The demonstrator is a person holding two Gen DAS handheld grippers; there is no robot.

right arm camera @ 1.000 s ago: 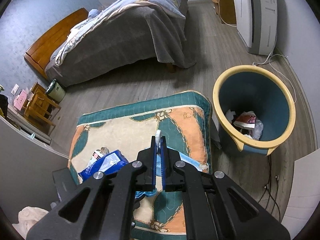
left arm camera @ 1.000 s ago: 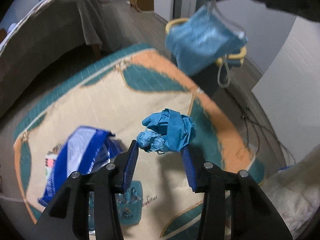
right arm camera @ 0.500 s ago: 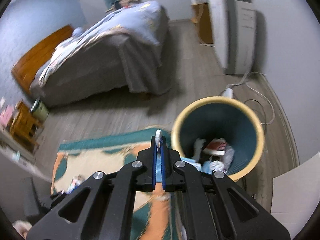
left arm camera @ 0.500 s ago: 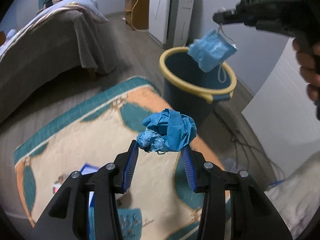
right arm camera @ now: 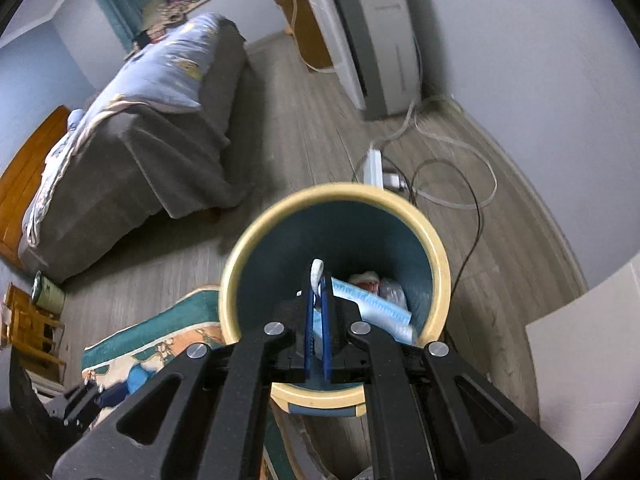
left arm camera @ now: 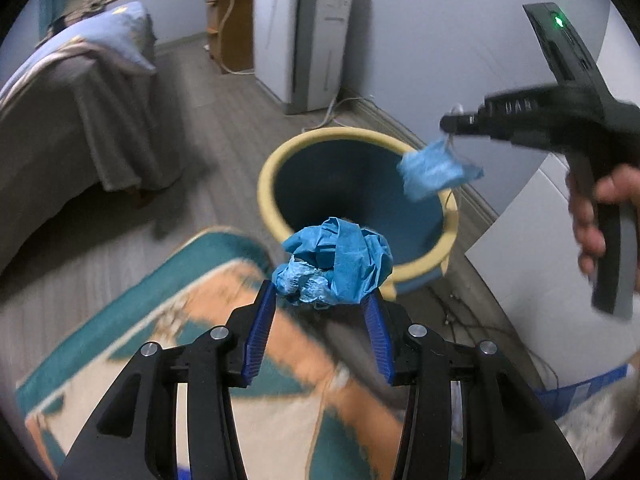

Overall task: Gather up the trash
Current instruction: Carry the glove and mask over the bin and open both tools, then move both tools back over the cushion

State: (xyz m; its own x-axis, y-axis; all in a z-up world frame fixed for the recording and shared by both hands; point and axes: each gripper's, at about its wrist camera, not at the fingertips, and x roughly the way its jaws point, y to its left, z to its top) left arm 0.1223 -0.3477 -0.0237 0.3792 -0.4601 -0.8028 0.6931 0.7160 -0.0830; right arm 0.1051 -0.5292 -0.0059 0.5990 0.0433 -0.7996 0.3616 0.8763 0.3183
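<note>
My left gripper (left arm camera: 320, 304) is shut on a crumpled blue glove wad (left arm camera: 336, 266), held in the air at the near edge of the bin. The bin (left arm camera: 280, 160) is dark blue with a yellow rim and stands on the floor beside the rug. My right gripper (right arm camera: 317, 280) is shut on the ear loop of a blue face mask (right arm camera: 368, 308), which hangs over the bin's opening (right arm camera: 256, 240). The right gripper (left arm camera: 448, 124) and the dangling mask (left arm camera: 434, 168) also show in the left wrist view. Wrappers (right arm camera: 380, 284) lie at the bin's bottom.
A teal, orange and cream rug (left arm camera: 200, 300) lies below the left gripper. A bed with a grey cover (right arm camera: 132, 136) stands to the left. A white appliance (right arm camera: 376, 28) and loose cables (right arm camera: 452, 176) lie beyond the bin. A white board (left arm camera: 532, 248) leans at the right.
Both grippers have moved from over the rug toward the bin. The mask now hangs over the bin's opening. The glove wad has come up to the bin's near rim.
</note>
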